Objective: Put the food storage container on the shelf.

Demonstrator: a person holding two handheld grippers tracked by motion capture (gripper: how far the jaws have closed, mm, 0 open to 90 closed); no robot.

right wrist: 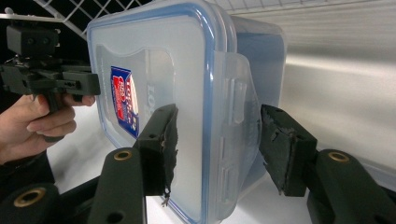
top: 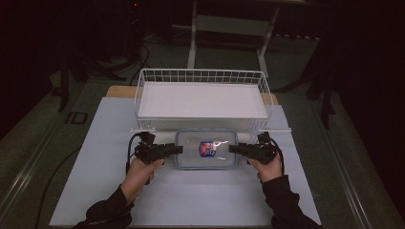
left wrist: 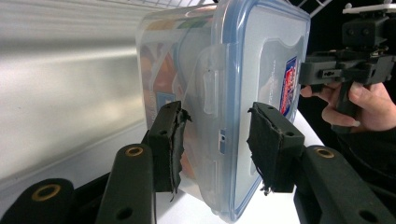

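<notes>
box [top: 206, 149]: clear glossy plastic, blue-rimmed lid | basket [top: 200, 76]: white metal wire | gripper pads [left wrist: 173, 140]: matt black, frayed

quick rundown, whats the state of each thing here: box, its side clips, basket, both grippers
plastic box: lid on, flat on the table in front of the basket
side latches: folded down
wire basket: upright, nothing inside
left gripper: at the box's left end, jaws astride its latch
right gripper: at the right end, jaws astride its latch
</notes>
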